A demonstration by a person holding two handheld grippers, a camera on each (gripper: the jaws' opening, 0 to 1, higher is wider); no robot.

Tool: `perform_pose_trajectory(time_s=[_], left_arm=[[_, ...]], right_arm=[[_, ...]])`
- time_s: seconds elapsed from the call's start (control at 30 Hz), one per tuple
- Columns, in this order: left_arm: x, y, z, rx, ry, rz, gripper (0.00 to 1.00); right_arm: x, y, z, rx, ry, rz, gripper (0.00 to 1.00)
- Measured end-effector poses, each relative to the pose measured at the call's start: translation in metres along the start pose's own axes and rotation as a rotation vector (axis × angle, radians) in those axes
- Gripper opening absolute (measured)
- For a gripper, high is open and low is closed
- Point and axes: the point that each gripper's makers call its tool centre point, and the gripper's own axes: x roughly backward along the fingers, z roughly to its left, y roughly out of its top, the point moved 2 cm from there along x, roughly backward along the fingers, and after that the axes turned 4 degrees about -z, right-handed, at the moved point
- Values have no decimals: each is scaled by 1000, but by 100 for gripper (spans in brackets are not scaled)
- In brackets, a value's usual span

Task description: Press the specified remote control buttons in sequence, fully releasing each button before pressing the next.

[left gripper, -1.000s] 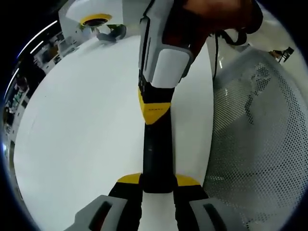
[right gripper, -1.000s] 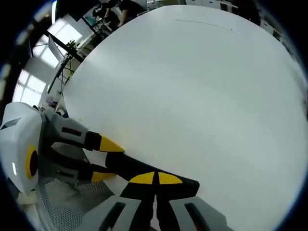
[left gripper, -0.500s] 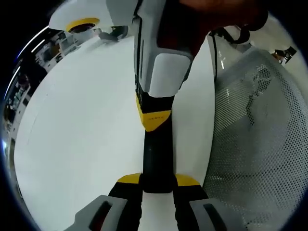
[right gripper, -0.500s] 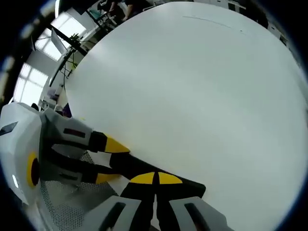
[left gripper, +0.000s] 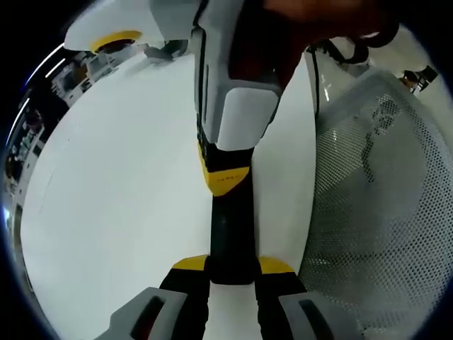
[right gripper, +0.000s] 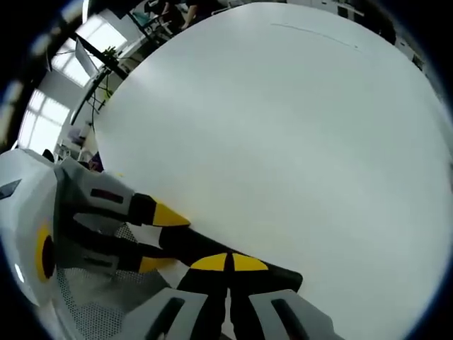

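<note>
One black remote control [left gripper: 232, 234], one mesh basket [left gripper: 382, 212], one white table [left gripper: 120, 198]. Left hand-held gripper [left gripper: 232, 273] clamped on remote's near end. Right hand-held gripper [right gripper: 228, 263] pressed together, tips touching the remote.

remote control [left gripper: 231, 234] buttons hidden, mesh basket [left gripper: 382, 212] cut off

Slim black remote [left gripper: 232, 237] [right gripper: 212, 249] (long, dark) lies flat on white table [left gripper: 106, 198] [right gripper: 283, 127].
</note>
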Motion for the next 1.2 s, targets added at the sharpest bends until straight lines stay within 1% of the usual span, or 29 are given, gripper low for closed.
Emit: perform_pose_trajectory(time_s=[0.07,0.17,0.43,0.6,0.63,0.73,0.83,0.9,1.1,1.2], left_arm=[[0,0,0,3,3,-1,24],[0,0,0,6,7,-3,24],[0,0,-1,14,12,-2,24],[-1,0,0,0,2,9,24],[-1,0,0,-2,1,10,24],[0,0,0,-2,-1,2,24],[0,0,0,-7,-5,-7,24],[0,0,0,-11,-6,-7,24],[-1,-1,0,-17,-9,-7,24],[0,-1,0,-18,-8,-8,24]], right_arm=[[1,-1,0,-14,-1,-21,0],[1,-1,0,-11,-7,-36,0],[2,-1,-2,-62,9,-81,0],[3,-1,-3,-76,23,-105,0],[3,-1,-3,-78,26,-101,0],[11,0,-4,-72,16,-117,0],[17,-1,-4,-70,18,-116,0],[16,-2,-1,-67,31,-105,0],[11,-8,7,-46,37,-72,0],[10,-9,6,-38,29,-62,0]])
